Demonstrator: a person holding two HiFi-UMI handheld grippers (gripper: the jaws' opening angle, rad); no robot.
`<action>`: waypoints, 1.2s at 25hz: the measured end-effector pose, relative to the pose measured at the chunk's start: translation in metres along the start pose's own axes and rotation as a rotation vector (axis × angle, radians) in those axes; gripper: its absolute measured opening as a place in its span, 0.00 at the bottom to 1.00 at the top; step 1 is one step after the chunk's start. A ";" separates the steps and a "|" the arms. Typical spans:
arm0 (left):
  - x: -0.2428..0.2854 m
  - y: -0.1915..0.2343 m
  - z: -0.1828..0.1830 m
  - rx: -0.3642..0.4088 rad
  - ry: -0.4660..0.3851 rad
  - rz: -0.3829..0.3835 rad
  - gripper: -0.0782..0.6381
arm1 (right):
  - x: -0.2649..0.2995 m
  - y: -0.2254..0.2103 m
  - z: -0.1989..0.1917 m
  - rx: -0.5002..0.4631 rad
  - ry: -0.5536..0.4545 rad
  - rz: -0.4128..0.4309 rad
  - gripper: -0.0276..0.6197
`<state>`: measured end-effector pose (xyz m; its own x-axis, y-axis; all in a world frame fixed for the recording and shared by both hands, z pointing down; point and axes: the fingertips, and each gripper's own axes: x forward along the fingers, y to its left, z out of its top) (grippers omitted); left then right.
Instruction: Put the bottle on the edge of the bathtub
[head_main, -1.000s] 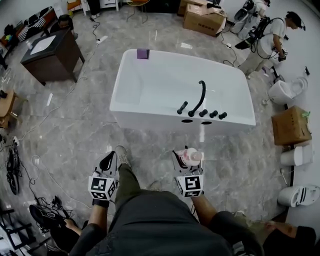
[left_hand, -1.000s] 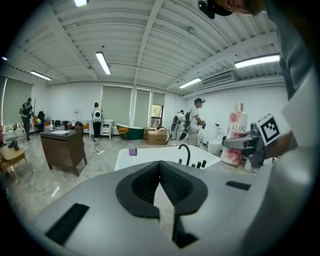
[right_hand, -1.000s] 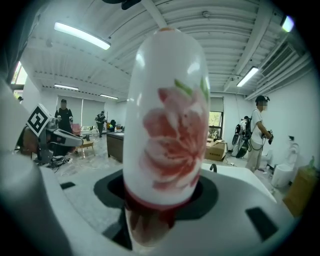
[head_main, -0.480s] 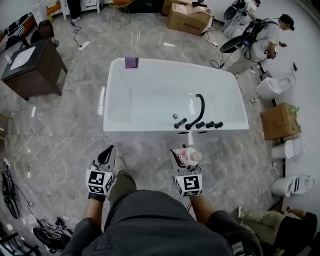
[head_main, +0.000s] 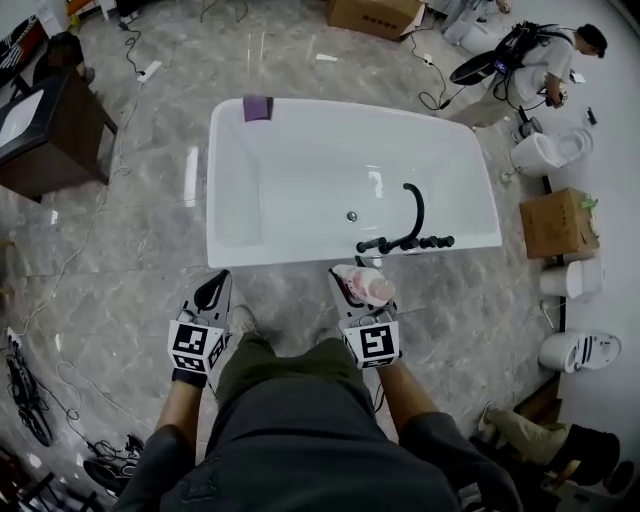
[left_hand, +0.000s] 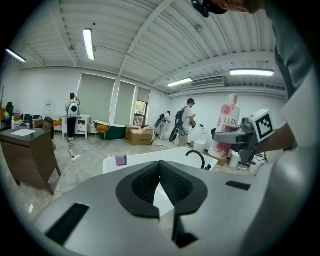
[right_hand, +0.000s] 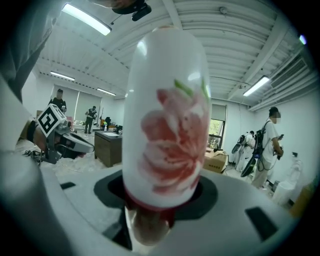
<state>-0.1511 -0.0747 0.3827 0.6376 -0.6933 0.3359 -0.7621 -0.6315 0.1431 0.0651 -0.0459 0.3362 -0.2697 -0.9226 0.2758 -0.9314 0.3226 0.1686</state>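
Note:
A white bottle (right_hand: 167, 115) with a pink flower print and a pink cap is clamped in my right gripper (right_hand: 160, 202), cap end toward the camera. In the head view the bottle (head_main: 371, 287) and right gripper (head_main: 352, 292) hover just short of the near rim of the white bathtub (head_main: 300, 257), below its black faucet (head_main: 412, 210). My left gripper (head_main: 212, 292) hangs beside it to the left, shut and empty, also short of the rim. The left gripper view shows its pads (left_hand: 172, 182) closed together, with the tub (left_hand: 145, 159) and the held bottle (left_hand: 227, 125) beyond.
A purple item (head_main: 257, 107) lies on the tub's far rim. A dark cabinet (head_main: 40, 120) stands at the left. A cardboard box (head_main: 558, 222) and toilets (head_main: 575, 350) are at the right. A person (head_main: 545, 60) stands at the back right. Cables (head_main: 30, 400) trail on the floor.
The tub has come closer; both grippers now sit nearly at its near rim. The bottle stays in the right gripper and the left stays shut.

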 end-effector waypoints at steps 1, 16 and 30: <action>0.008 0.000 0.000 0.000 0.003 0.004 0.11 | 0.007 -0.002 -0.002 0.000 -0.001 0.021 0.38; 0.070 0.008 -0.044 0.007 -0.013 0.168 0.11 | 0.086 -0.011 -0.081 -0.058 -0.017 0.319 0.38; 0.130 0.009 -0.132 0.026 -0.036 0.147 0.11 | 0.142 0.015 -0.192 -0.091 -0.038 0.466 0.38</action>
<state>-0.0901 -0.1250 0.5507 0.5233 -0.7908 0.3173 -0.8447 -0.5306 0.0707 0.0597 -0.1315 0.5599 -0.6636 -0.6820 0.3074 -0.6846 0.7193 0.1180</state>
